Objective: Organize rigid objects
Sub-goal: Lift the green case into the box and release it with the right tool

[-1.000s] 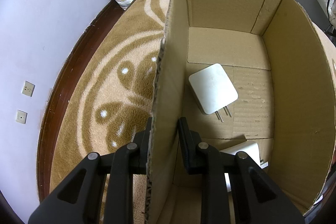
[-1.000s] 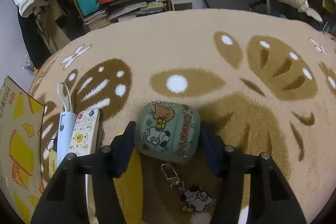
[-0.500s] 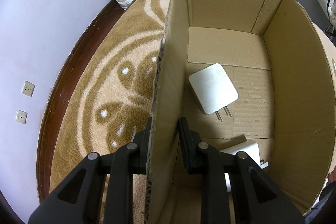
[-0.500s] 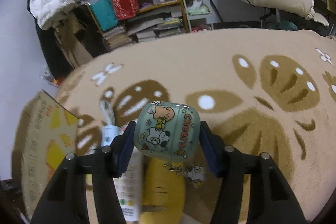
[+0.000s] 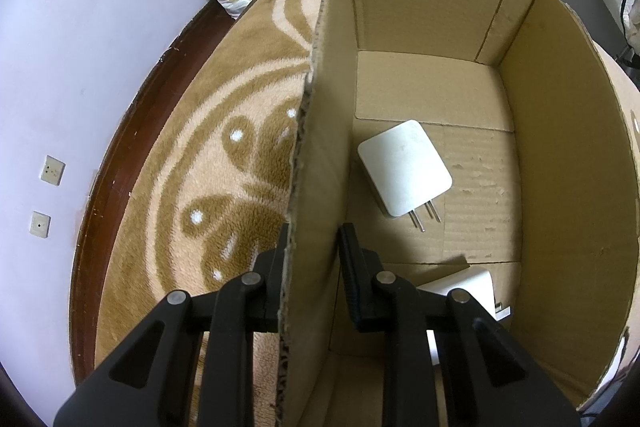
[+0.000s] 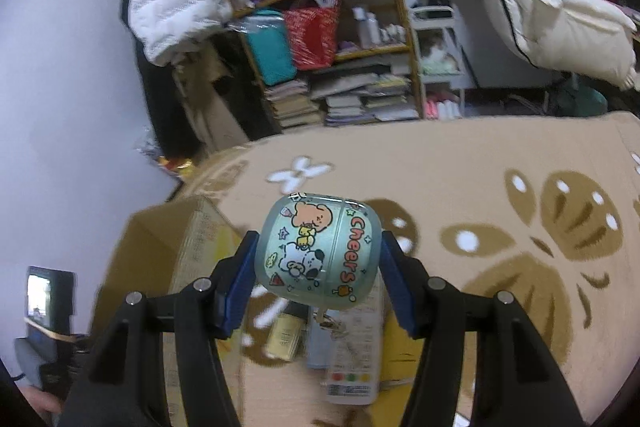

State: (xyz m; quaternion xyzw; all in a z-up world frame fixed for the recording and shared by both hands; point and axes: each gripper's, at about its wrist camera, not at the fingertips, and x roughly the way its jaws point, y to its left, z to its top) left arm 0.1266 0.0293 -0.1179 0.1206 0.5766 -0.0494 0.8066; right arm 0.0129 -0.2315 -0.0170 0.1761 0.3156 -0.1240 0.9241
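— Where's the case?

— My right hand-held gripper (image 6: 318, 259) grips the earbud case (image 6: 316, 251) above the rug; the cardboard box (image 6: 160, 259) lies lower-left.

— And the left?

— The left hand-held gripper (image 5: 312, 259) is clamped on the box wall (image 5: 316, 187).

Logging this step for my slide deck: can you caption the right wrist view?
Right hand-held gripper lifts a cartoon-printed green case above the rug, cardboard box at lower left.
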